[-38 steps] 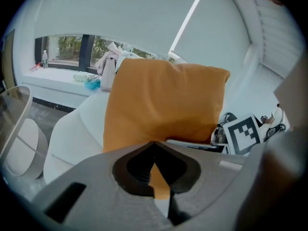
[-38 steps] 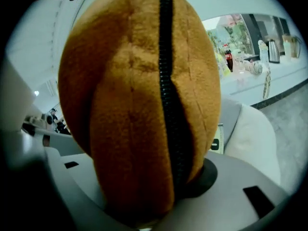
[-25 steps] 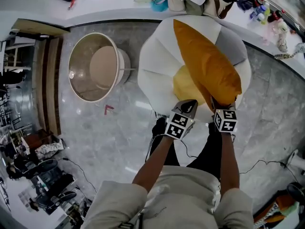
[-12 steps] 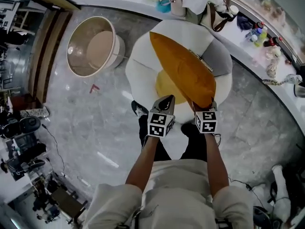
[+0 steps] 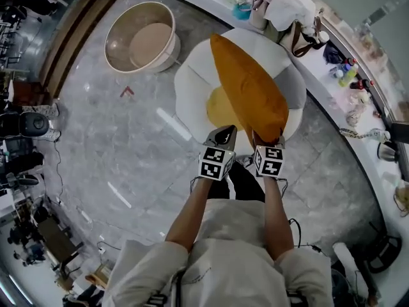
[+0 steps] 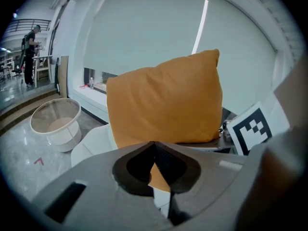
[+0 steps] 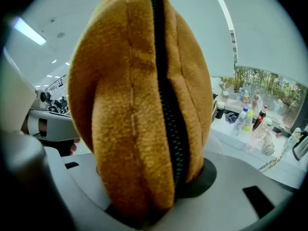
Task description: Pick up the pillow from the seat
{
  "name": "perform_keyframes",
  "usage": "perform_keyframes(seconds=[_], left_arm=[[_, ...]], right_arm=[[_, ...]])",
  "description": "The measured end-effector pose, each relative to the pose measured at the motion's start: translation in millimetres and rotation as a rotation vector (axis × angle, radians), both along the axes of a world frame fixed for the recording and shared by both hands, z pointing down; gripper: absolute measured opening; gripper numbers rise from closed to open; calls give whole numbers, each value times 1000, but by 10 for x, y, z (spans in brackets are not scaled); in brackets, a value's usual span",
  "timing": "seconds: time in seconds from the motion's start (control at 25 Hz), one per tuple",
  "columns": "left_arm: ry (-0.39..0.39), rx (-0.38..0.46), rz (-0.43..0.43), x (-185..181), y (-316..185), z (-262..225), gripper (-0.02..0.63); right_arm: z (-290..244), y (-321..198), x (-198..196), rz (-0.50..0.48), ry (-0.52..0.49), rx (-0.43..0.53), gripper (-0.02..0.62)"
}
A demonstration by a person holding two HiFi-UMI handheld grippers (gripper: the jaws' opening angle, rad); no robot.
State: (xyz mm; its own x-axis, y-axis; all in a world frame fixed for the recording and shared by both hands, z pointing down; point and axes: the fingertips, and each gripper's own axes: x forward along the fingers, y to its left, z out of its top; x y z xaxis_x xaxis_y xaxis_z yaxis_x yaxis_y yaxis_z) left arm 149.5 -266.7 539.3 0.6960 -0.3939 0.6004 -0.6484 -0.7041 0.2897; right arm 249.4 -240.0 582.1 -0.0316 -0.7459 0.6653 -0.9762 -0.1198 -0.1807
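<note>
Pillow (image 5: 250, 98) higher, both grippers' (image 6: 154, 170) (image 7: 154, 196) fingers (image 6: 167, 165) seemingly clamping it; zipper (image 7: 166, 105) only right gripper view.

seat: white chair (image 5: 192, 82) | on it: yellow cushion (image 5: 220, 110) | below: marble floor (image 5: 96, 146) | on floor: round tub (image 5: 142, 37)

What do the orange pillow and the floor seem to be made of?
The pillow: soft napped fabric, likely fleece or velour, matte; fuzzy pile shows beside a black zipper. The floor: polished grey stone or marble-look tile, judging by veining and glossy light reflections.
</note>
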Motion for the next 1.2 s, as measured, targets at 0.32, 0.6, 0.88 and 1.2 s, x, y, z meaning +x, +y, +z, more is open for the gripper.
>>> perform_keyframes(seconds=[0.32,0.6,0.88,1.2], left_arm=[[21,38,-57,-308,285,-272,9],[69,70,-117,-708,749,-559,9],[126,103,-170,-1163,870,-898,9],[107,121,-186,-1287,1038,-854,9]], right_arm=[[-431,273,-144,80,-18,88,227],[-594,753,-553,105,-65,102,227],[-725,869,-1079,74,-127,100,227],[-880,962,-1428,20,-167,139,227]])
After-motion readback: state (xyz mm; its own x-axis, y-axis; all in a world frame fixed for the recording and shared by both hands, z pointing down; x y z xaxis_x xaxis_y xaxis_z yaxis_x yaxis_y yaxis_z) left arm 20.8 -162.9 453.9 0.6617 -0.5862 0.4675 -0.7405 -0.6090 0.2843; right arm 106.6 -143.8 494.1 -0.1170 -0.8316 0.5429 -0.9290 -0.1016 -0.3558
